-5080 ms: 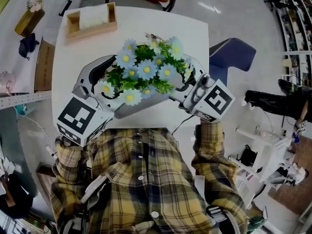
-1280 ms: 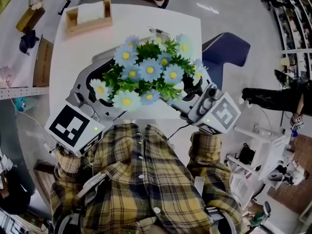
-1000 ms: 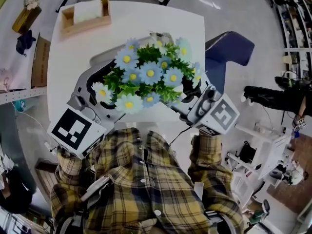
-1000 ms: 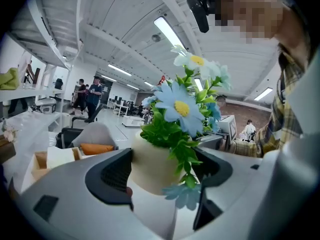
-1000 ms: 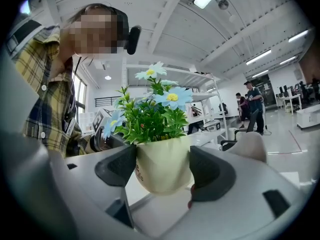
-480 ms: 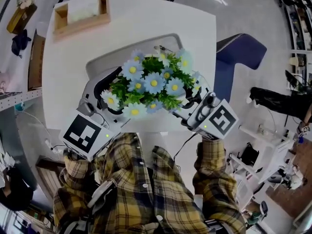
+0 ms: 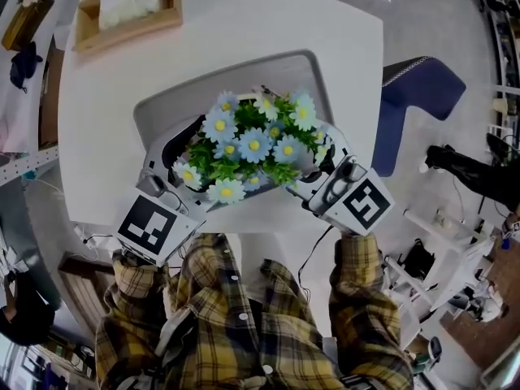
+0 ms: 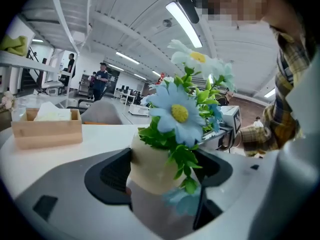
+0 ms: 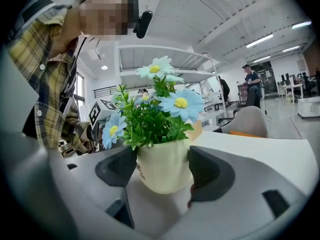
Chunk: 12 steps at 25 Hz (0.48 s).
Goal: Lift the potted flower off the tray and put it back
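Note:
The potted flower [image 7: 252, 146], blue daisies in a cream pot, is low over the grey tray [image 7: 162, 108] on the white table. Whether the pot touches the tray I cannot tell. My left gripper [image 7: 185, 167] grips it from the left and my right gripper [image 7: 315, 167] from the right. In the left gripper view the cream pot [image 8: 147, 166] sits between the black pads [image 8: 112, 171]. In the right gripper view the pot [image 9: 164, 169] is pressed by a pad [image 9: 207, 171] on each side. In the head view the pot is hidden under the flowers.
A wooden box [image 7: 126, 10] holding white tissue stands at the table's far left corner. A blue chair [image 7: 418, 96] is beside the table's right edge. The person's plaid shirt [image 7: 244, 323] is at the near edge. Shelves stand at the left.
Both grippers have carried the flower away from the person and downward, from above the table's near edge to low over the grey tray. Both still grip the pot.

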{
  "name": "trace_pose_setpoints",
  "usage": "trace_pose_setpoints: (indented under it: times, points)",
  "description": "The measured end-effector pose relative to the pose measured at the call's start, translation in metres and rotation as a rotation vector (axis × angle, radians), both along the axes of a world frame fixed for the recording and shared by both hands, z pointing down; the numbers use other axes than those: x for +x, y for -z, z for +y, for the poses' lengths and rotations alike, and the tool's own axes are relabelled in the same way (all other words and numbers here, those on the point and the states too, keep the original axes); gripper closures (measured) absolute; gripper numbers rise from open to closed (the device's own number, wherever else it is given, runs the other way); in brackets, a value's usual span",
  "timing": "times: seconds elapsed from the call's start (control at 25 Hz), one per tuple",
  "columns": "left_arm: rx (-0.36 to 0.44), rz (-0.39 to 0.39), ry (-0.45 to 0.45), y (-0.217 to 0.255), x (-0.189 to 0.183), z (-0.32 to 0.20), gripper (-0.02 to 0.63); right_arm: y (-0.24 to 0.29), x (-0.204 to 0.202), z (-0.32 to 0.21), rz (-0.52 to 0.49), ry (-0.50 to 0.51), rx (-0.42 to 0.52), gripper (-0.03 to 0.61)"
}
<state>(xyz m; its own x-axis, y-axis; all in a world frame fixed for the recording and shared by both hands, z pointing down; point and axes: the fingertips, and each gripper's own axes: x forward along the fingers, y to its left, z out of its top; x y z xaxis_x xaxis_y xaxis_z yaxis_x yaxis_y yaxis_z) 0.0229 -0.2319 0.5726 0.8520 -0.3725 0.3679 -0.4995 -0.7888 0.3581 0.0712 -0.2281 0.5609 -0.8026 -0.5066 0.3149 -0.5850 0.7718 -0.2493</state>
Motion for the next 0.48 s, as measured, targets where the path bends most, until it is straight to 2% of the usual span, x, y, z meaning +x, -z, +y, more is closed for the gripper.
trace_pose_setpoints:
  times: [0.2, 0.48]
  points:
    - [0.028, -0.042, 0.006, -0.016, 0.003, -0.001, 0.245, -0.017, 0.001, 0.0, 0.026, 0.001, -0.004, 0.256]
    - [0.021, -0.048, 0.023, -0.029, 0.001, 0.002, 0.245, -0.031, 0.0, 0.004, 0.036, -0.007, -0.004, 0.261]
